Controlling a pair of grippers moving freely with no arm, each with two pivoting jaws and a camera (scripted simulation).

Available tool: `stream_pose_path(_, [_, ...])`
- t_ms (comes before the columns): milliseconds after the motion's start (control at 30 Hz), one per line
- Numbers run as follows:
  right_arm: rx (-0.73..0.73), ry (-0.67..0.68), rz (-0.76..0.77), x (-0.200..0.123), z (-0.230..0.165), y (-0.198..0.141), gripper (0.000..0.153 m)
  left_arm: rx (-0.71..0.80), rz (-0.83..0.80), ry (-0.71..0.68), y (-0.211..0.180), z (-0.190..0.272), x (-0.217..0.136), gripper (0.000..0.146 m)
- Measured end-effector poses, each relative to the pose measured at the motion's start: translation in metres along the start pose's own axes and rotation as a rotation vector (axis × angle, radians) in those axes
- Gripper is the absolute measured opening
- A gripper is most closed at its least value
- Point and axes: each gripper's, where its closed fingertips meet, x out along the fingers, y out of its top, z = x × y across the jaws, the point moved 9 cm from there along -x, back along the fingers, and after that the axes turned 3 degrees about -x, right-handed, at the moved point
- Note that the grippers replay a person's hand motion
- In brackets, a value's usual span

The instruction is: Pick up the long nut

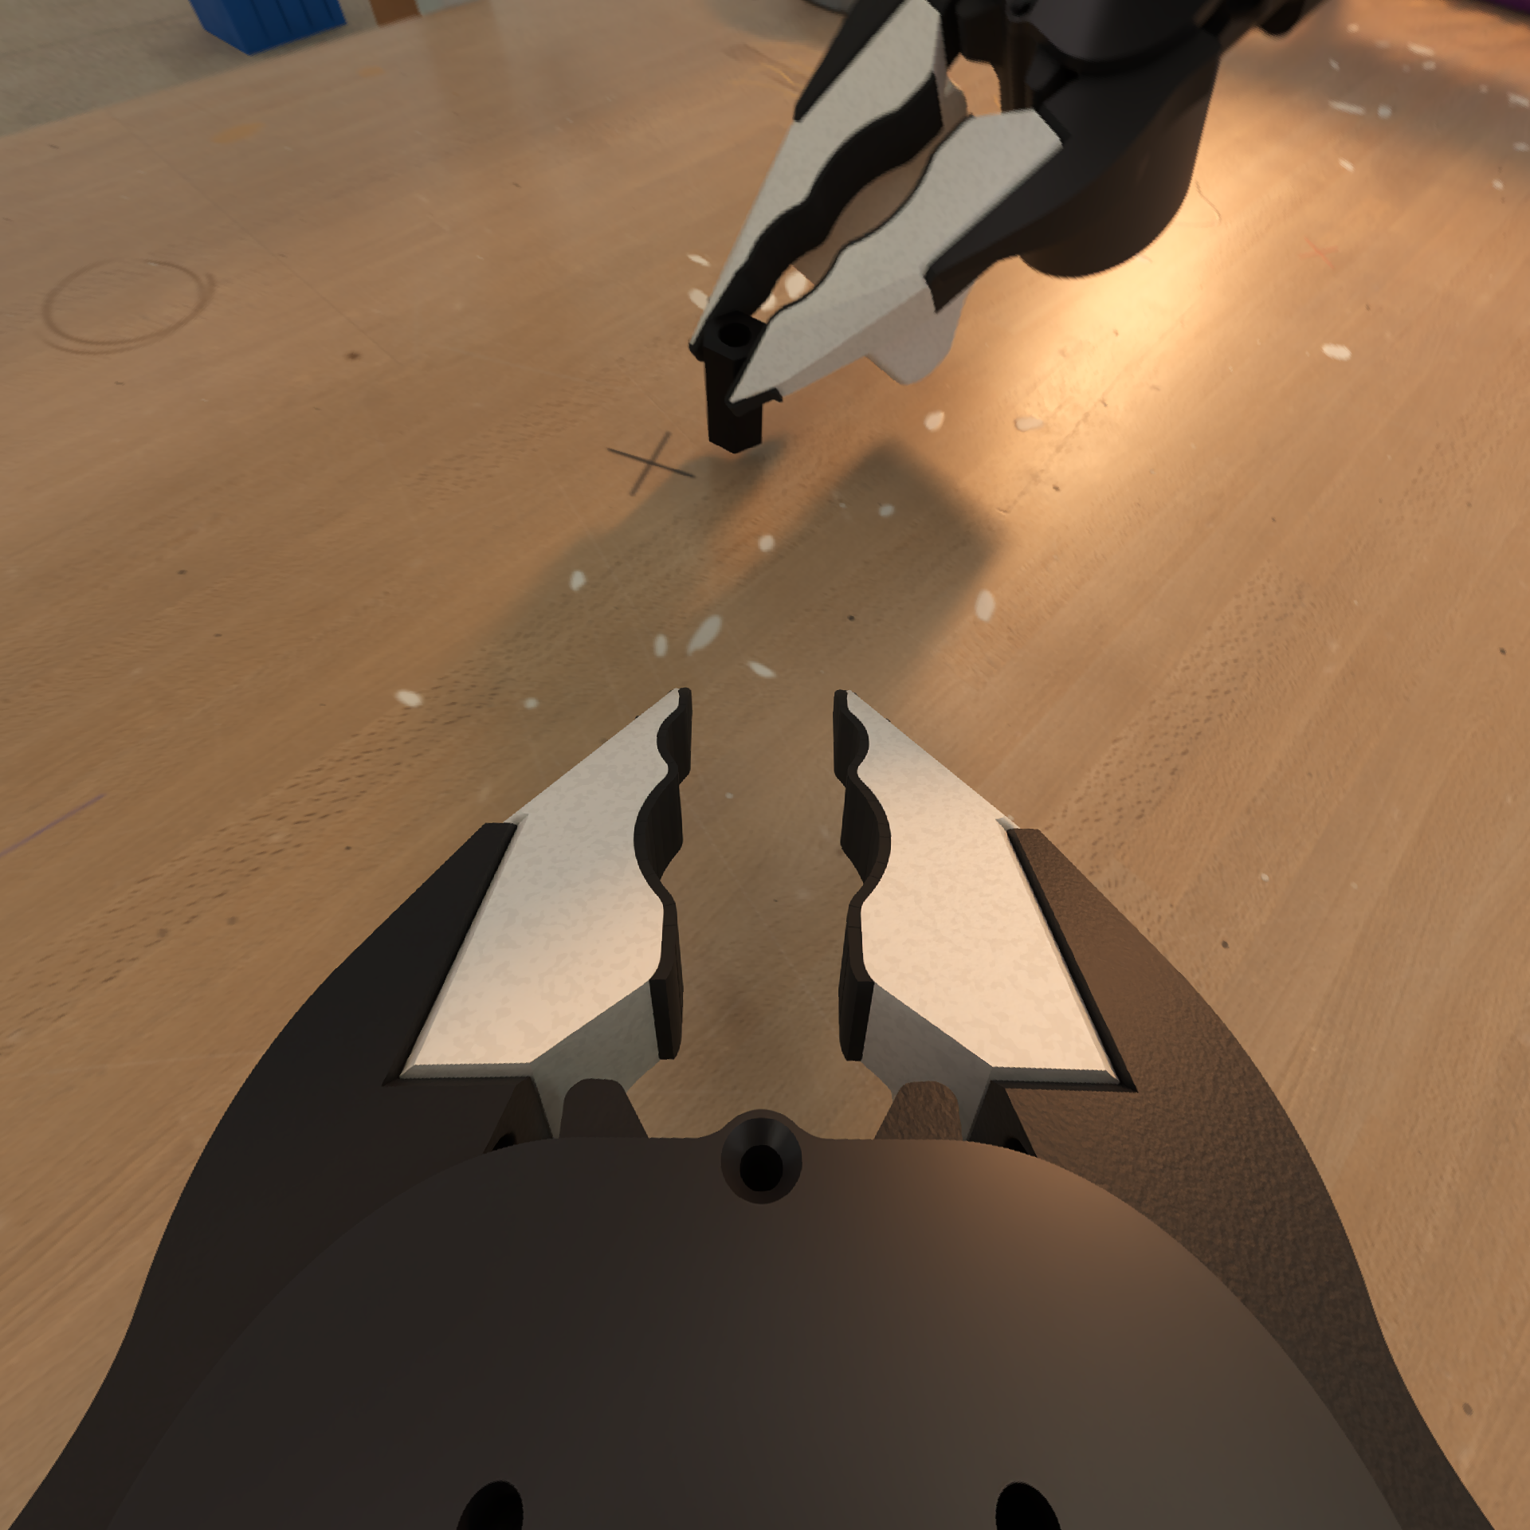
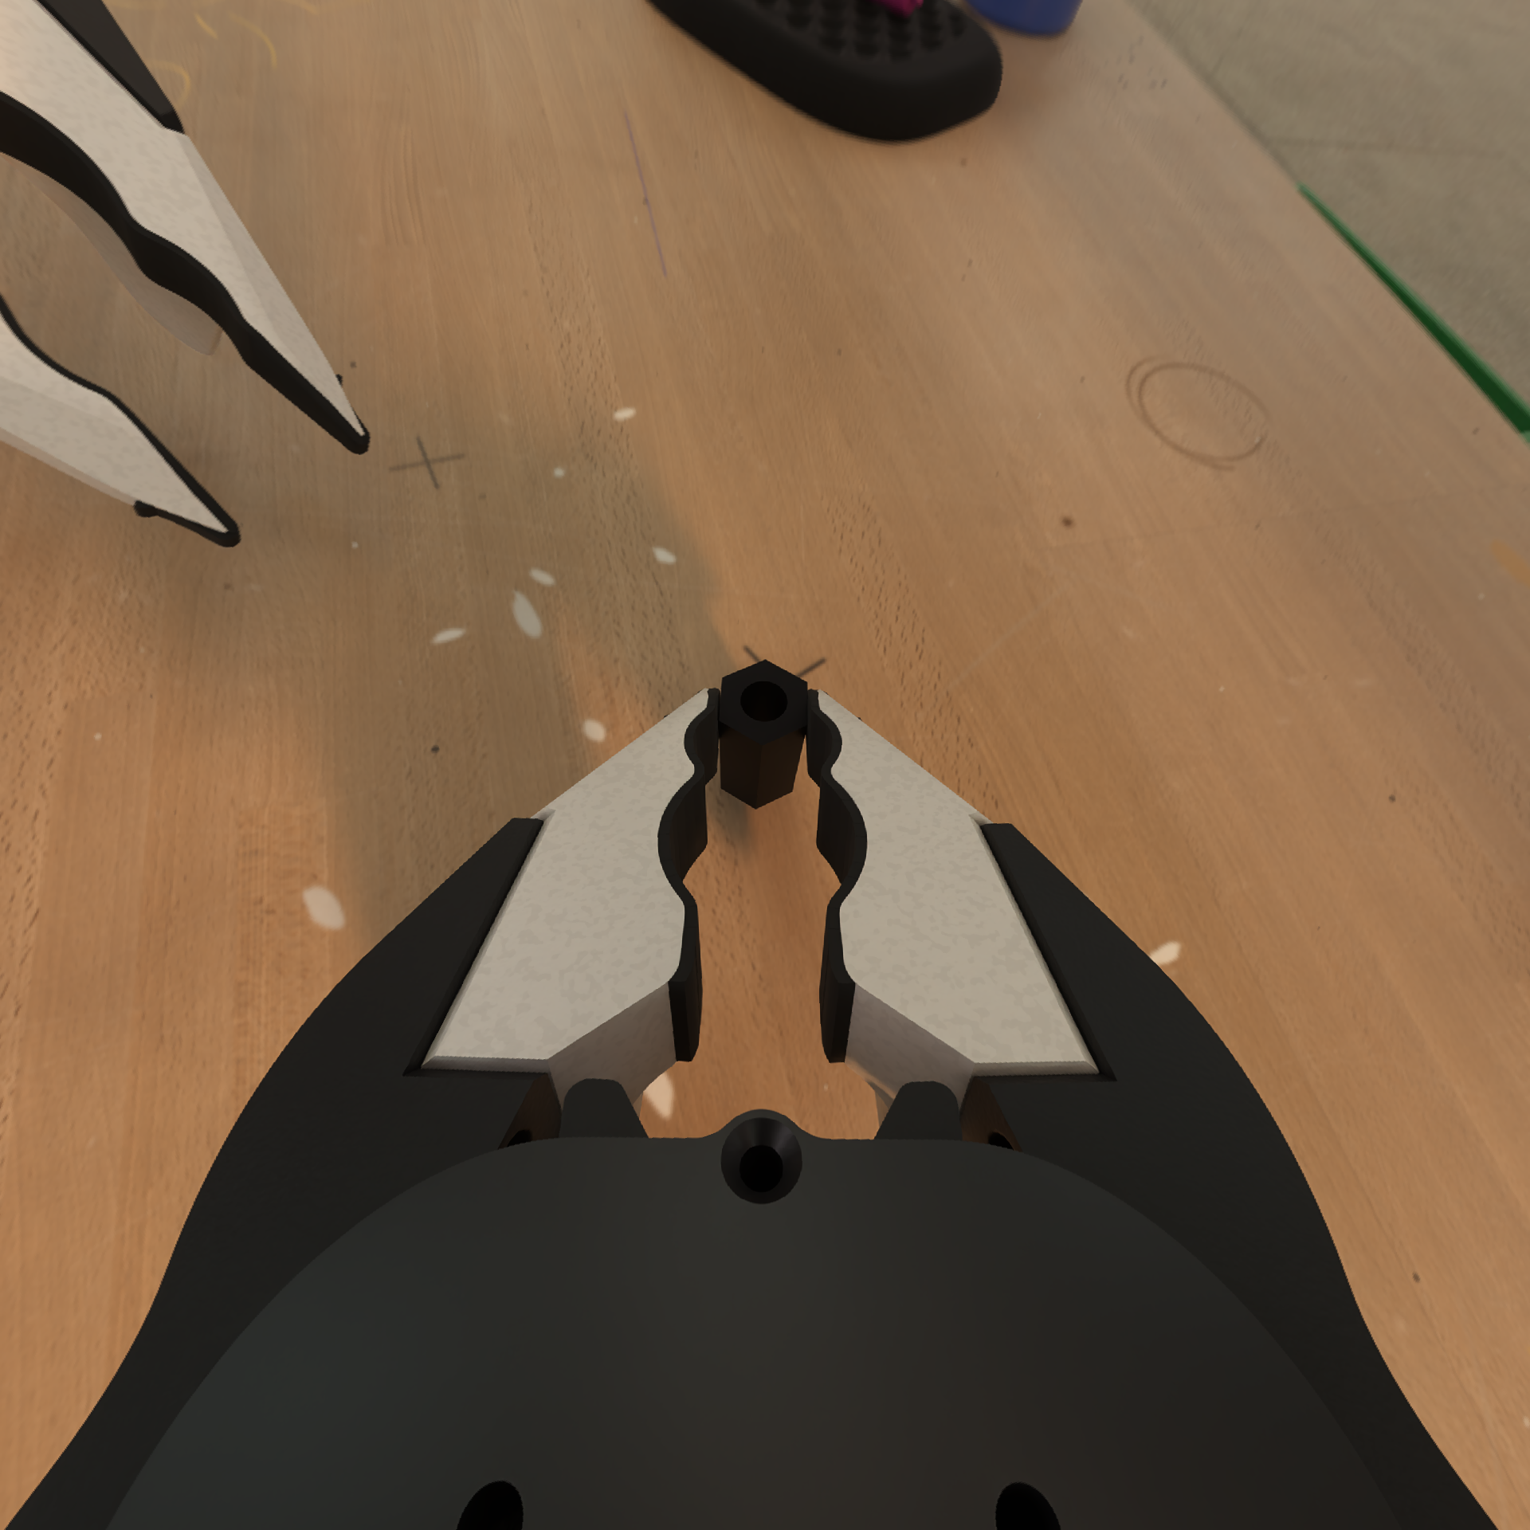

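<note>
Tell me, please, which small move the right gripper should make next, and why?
Probably lift straight up, slowly. The right gripper is shut on the long nut near its top end, and in the left wrist view the nut's lower end hangs close above the table. The left gripper is open and empty.

The right gripper (image 2: 762,704) tilts steeply downward, its white fingers (image 2: 613,828) drawn close at the tips and pinching a small object; seen from the left wrist camera, the right gripper (image 1: 737,364) comes in from the upper right; the left gripper (image 1: 762,704) is level and low, its jaws parted with nothing between them; the two grippers are near each other, not touching.
</note>
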Motion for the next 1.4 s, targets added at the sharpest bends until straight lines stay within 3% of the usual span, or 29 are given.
stream_pose_path(100, [-0.004, -0.011, 0.063, 0.001, 0.002, 0.007, 0.02, -0.02, 0.035, 0.045, 0.007, -0.012, -0.007, 0.034])
stream_pose_path(300, [-0.039, -0.04, 0.207, 0.005, 0.006, 0.026, 0.02, -0.122, 0.075, 0.278, 0.018, -0.059, -0.028, 0.032])
stream_pose_path(367, [-0.048, -0.052, 0.258, 0.008, 0.005, 0.028, 0.02, -0.159, 0.057, 0.331, 0.014, -0.069, -0.029, 0.025])
stream_pose_path(433, [-0.056, -0.069, 0.269, 0.009, 0.006, 0.029, 0.02, -0.178, 0.01, 0.371, 0.007, -0.075, -0.027, 0.004])
stream_pose_path(467, [-0.061, -0.078, 0.276, 0.009, 0.006, 0.029, 0.02, -0.184, -0.015, 0.381, 0.005, -0.077, -0.025, 0.001])
stream_pose_path(667, [-0.038, -0.075, 0.294, 0.008, 0.009, 0.029, 0.02, -0.179, -0.047, 0.338, 0.009, -0.082, -0.009, 0.002])
stream_pose_path(800, [-0.046, -0.074, 0.298, 0.007, 0.008, 0.029, 0.02, -0.163, -0.081, 0.357, 0.018, -0.089, 0.008, 0.017])
stream_pose_path(967, [-0.063, -0.079, 0.311, 0.006, 0.006, 0.029, 0.02, -0.18, -0.13, 0.333, 0.022, -0.096, 0.023, 0.023])
stream_pose_path(1200, [-0.05, -0.073, 0.329, 0.003, 0.007, 0.028, 0.02, -0.141, -0.175, 0.388, 0.02, -0.098, 0.026, 0.023])
stream_pose_path(1400, [-0.051, -0.076, 0.327, 0.004, 0.007, 0.028, 0.02, -0.119, -0.172, 0.385, 0.019, -0.097, 0.024, 0.012])
